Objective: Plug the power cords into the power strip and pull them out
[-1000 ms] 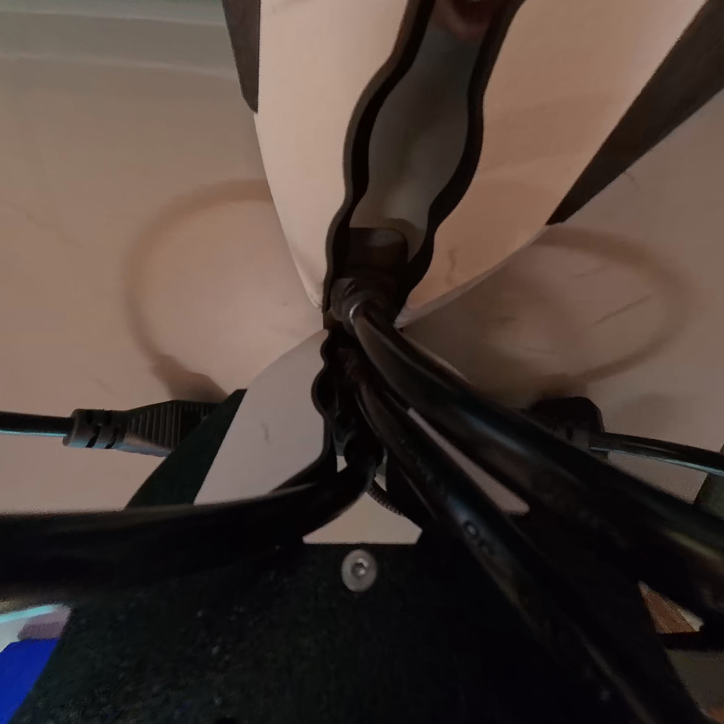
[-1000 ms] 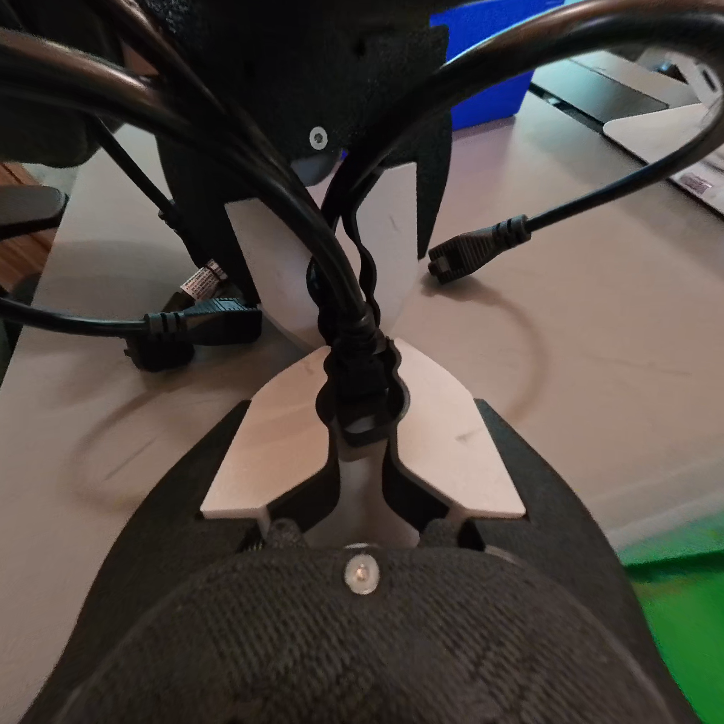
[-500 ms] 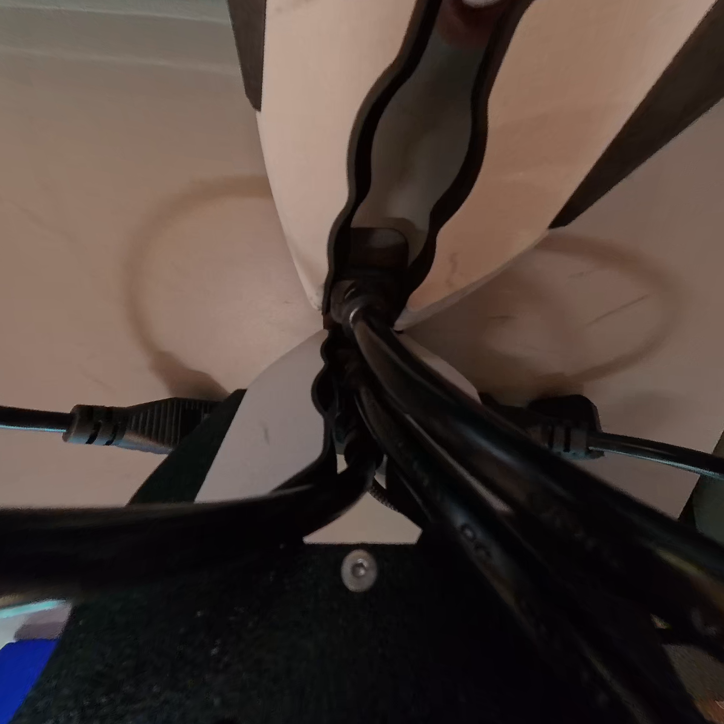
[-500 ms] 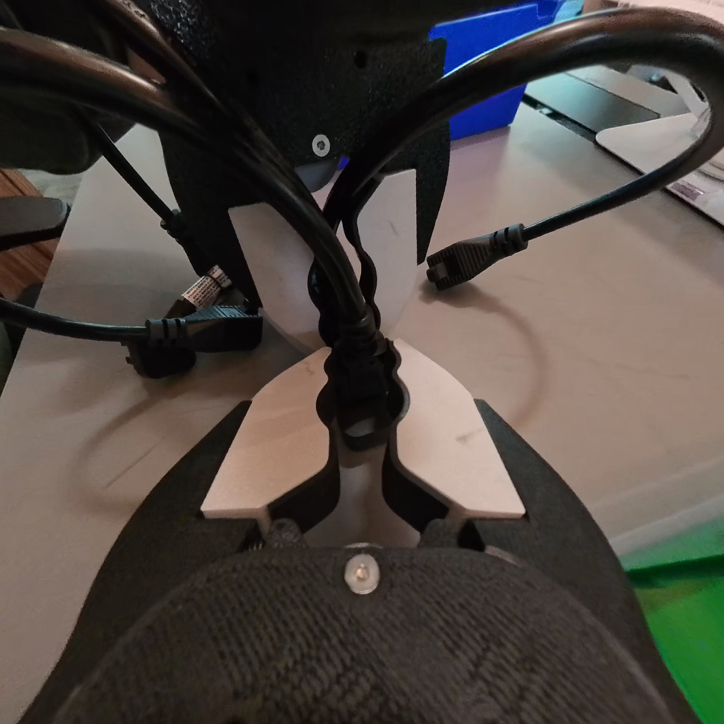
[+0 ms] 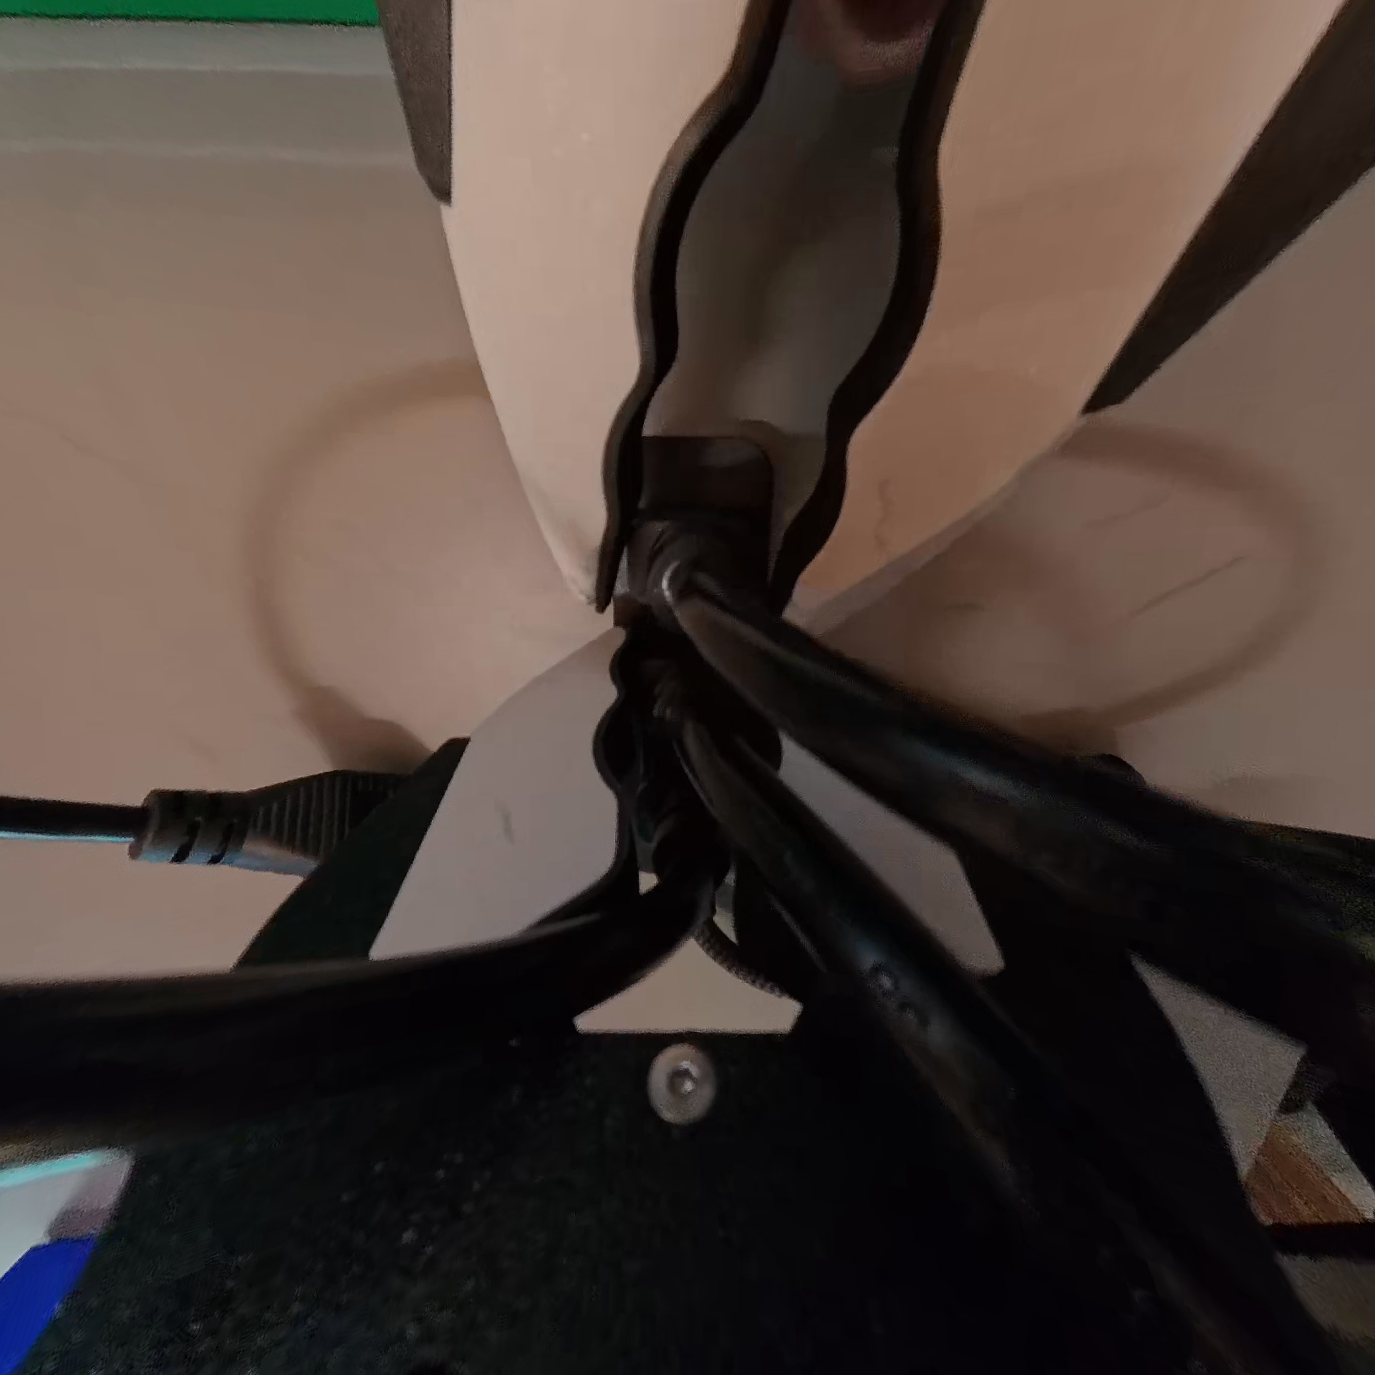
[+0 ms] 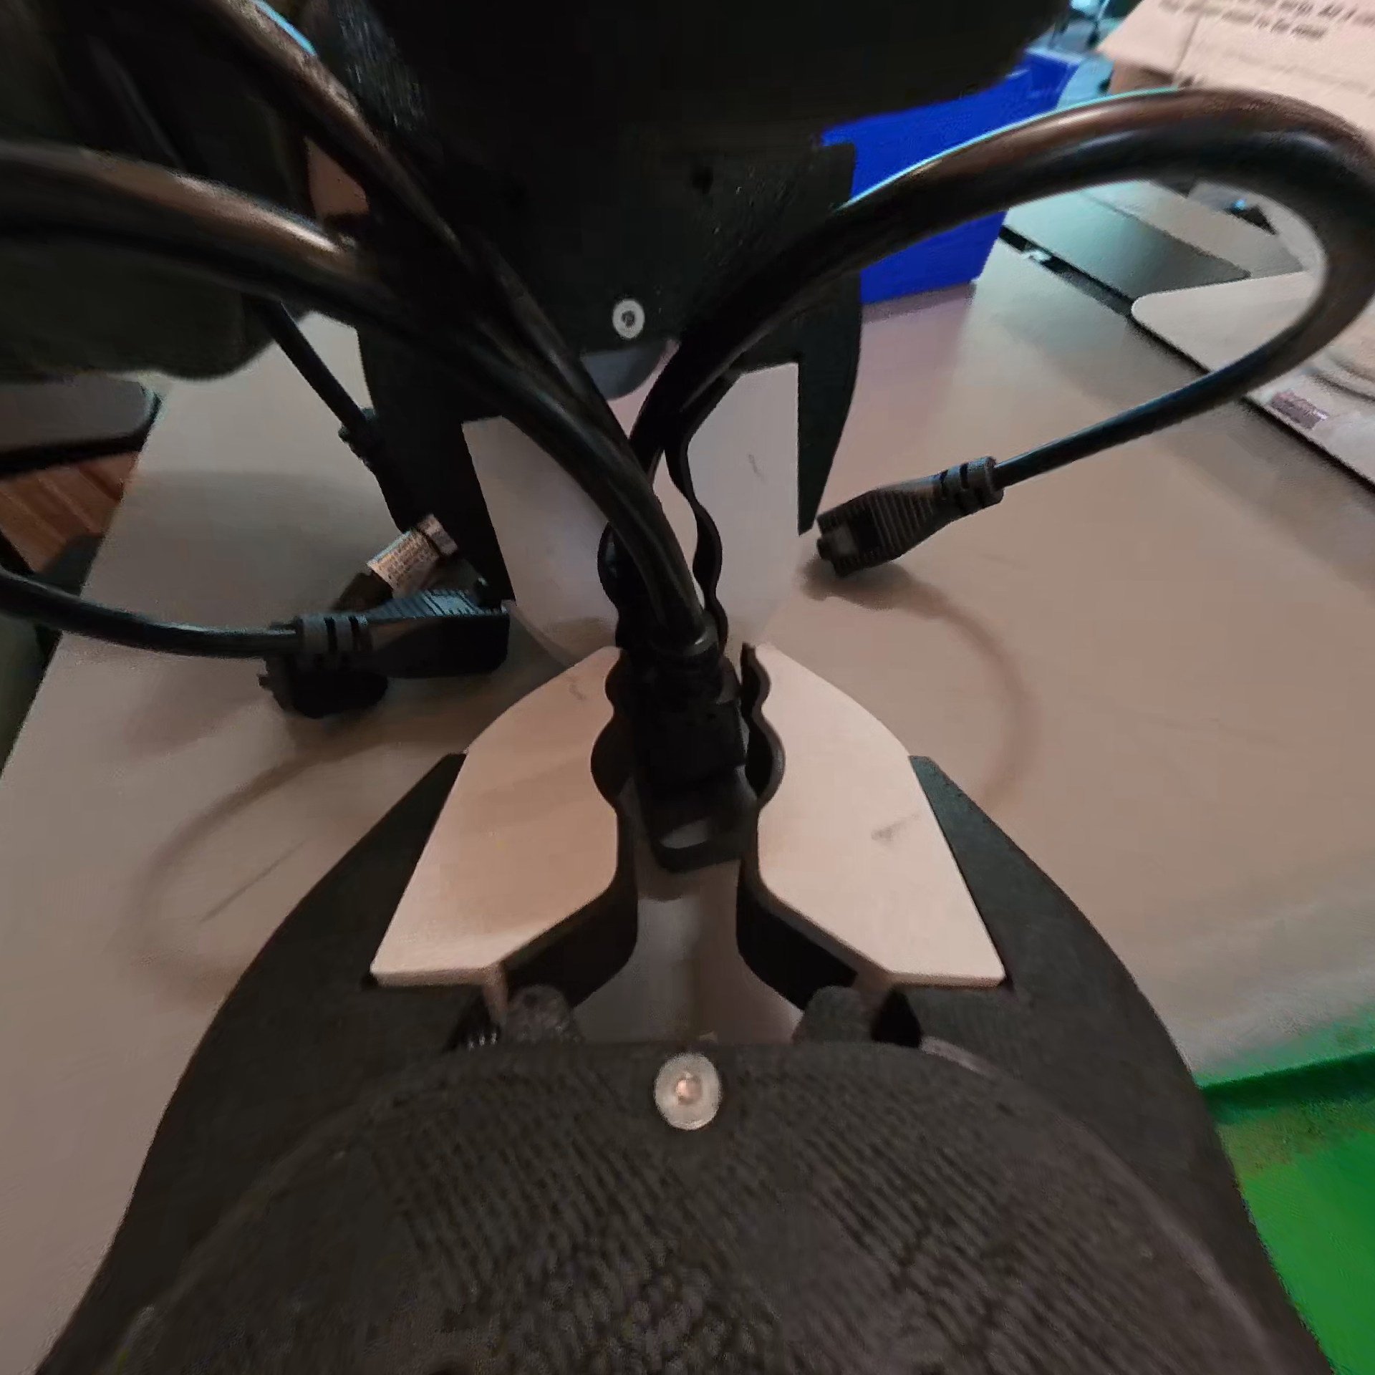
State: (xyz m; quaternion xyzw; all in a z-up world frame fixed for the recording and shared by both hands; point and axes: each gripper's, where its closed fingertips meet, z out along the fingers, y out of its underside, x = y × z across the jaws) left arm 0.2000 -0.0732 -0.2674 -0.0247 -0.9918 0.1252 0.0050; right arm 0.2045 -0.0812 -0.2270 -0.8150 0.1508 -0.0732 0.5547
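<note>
My two grippers meet tip to tip above a beige table (image 6: 1079,670). My right gripper (image 6: 681,662) is shut on a black plug (image 6: 688,766) whose thick cord (image 6: 521,387) arches up and left. The plug also shows in the left wrist view (image 5: 699,484). My left gripper (image 5: 670,699) is shut on a black power cord (image 5: 662,789) bundled with other thick cords (image 5: 967,803); it shows opposite in the right wrist view (image 6: 655,565). No power strip is in view.
A loose black connector (image 6: 885,513) lies on the table at the right, also in the left wrist view (image 5: 245,818). Another connector and an angled plug (image 6: 417,632) lie at the left. A blue bin (image 6: 930,223), a cardboard box (image 6: 1228,45) and a flat grey device (image 6: 1116,245) stand behind. Green flooring (image 6: 1302,1228) shows past the table edge.
Both grippers keep their grip. The pair has shifted and tilted a little, so both views show slightly more of the surroundings. The loose cords have swung slightly.
</note>
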